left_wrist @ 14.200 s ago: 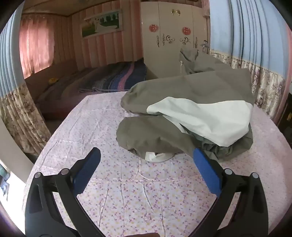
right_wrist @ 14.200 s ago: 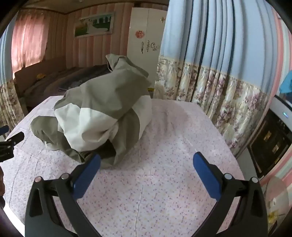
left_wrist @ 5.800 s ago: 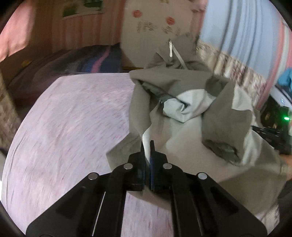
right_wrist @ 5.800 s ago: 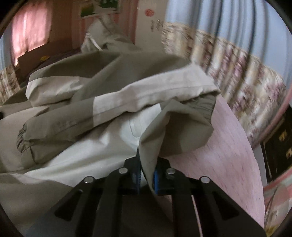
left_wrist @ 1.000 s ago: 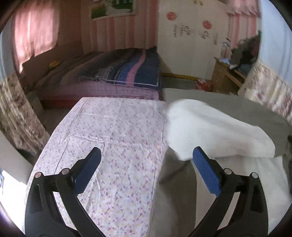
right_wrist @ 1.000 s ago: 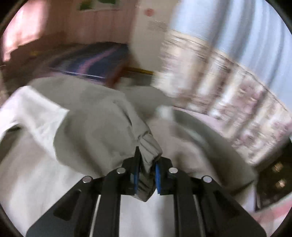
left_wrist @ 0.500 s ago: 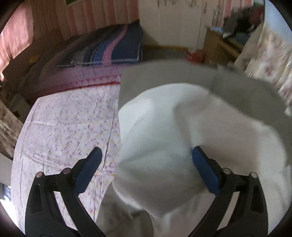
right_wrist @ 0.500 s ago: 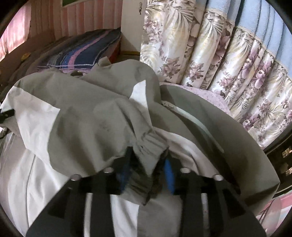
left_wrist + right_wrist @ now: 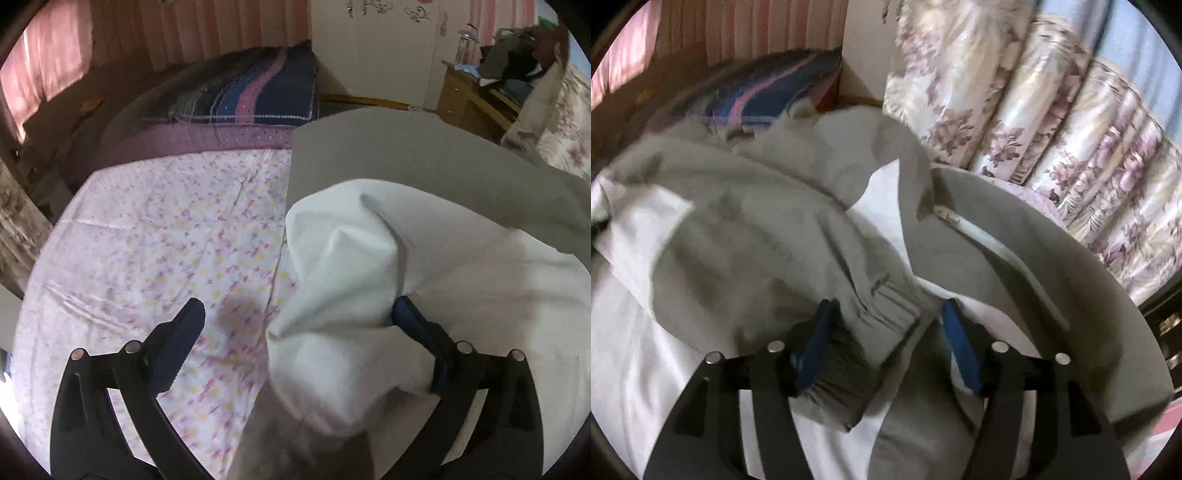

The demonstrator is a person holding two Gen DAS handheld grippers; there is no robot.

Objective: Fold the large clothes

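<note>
A large olive-grey and white jacket (image 9: 424,192) lies spread on the table. In the left wrist view a bulging white fold (image 9: 343,295) of it rises between the fingers of my left gripper (image 9: 295,321), which is open wide. In the right wrist view the grey sleeve with its elastic cuff (image 9: 886,306) lies between the fingers of my right gripper (image 9: 884,321), whose jaws stand apart and no longer pinch it. The white zipper (image 9: 993,251) runs along the jacket's right edge.
A floral pink tablecloth (image 9: 166,240) covers the table left of the jacket. A bed with a striped blanket (image 9: 251,96) stands behind. Floral curtains (image 9: 1052,110) hang close on the right. A wooden desk (image 9: 476,92) is at the far right.
My right gripper has opened and let go of the sleeve cuff, which now rests on the jacket. My left gripper has moved forward over the jacket's white fold.
</note>
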